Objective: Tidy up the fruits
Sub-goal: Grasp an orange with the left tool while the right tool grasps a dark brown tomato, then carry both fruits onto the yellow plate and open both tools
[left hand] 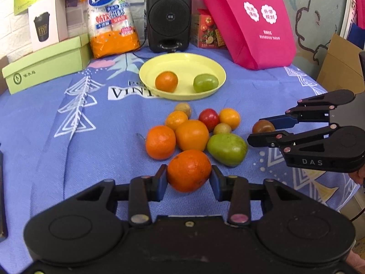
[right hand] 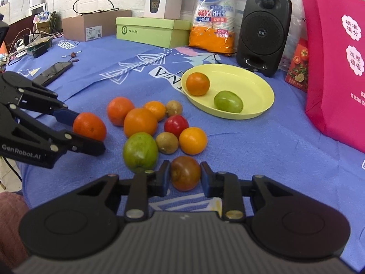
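Observation:
My left gripper (left hand: 189,175) is shut on an orange (left hand: 189,170); it shows from the side in the right wrist view (right hand: 90,134). My right gripper (right hand: 185,174) is shut on a dark brown-red tomato (right hand: 185,172), also visible in the left wrist view (left hand: 263,126). A yellow plate (left hand: 205,62) behind the pile holds a small orange (left hand: 166,81) and a green fruit (left hand: 205,83). Several loose fruits lie on the blue cloth between grippers and plate: oranges, a red tomato (left hand: 208,119), a green mango (left hand: 227,146) and small brown fruits.
A black speaker (left hand: 168,13), an orange pack of paper cups (left hand: 111,18), green boxes (left hand: 45,66) and a pink bag (left hand: 253,20) line the back edge. A phone (right hand: 53,70) lies on the cloth at the left. The table edge drops off at the right.

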A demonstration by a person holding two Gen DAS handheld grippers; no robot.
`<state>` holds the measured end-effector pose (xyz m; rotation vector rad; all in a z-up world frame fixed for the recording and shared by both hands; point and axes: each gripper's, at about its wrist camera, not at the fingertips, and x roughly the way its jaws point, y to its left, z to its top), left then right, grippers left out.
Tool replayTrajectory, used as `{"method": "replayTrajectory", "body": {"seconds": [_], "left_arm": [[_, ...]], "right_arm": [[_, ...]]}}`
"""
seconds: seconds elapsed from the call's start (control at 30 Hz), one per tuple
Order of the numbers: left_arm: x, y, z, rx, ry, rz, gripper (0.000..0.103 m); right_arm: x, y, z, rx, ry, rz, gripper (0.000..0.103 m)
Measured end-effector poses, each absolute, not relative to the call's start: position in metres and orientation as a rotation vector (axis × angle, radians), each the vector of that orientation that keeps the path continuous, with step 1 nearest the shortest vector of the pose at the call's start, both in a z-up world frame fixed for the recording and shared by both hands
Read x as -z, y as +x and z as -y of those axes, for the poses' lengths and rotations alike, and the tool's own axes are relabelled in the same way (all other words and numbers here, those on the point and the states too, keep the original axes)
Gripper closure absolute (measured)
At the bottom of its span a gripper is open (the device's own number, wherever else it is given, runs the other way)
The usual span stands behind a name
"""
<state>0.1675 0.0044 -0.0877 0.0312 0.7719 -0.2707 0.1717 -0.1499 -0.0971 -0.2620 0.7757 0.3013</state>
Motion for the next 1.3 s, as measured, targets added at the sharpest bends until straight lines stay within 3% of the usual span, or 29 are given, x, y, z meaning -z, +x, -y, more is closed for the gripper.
{"method": "replayTrajectory", "body": {"seconds": [0.4,0.8,1.3], "left_arm": [[0.056,0.18,0.003,0.28,0.064,-0.69,0.065],[0.032,0.28,-0.003,0.239,0.043,-0.642,0.065],[0.079,0.418,-0.005,0.2,0.0,-0.762,0.065]], "right_arm": [[0.067,0.169,0.156,-0.287,-0.252,-0.7,0.076],[0.043,0.234,0.169,-0.215,-0.224,-0.619,0.076],[0.08,0.33,0.202,-0.121,-0.074,-0.687,0.076]]}}
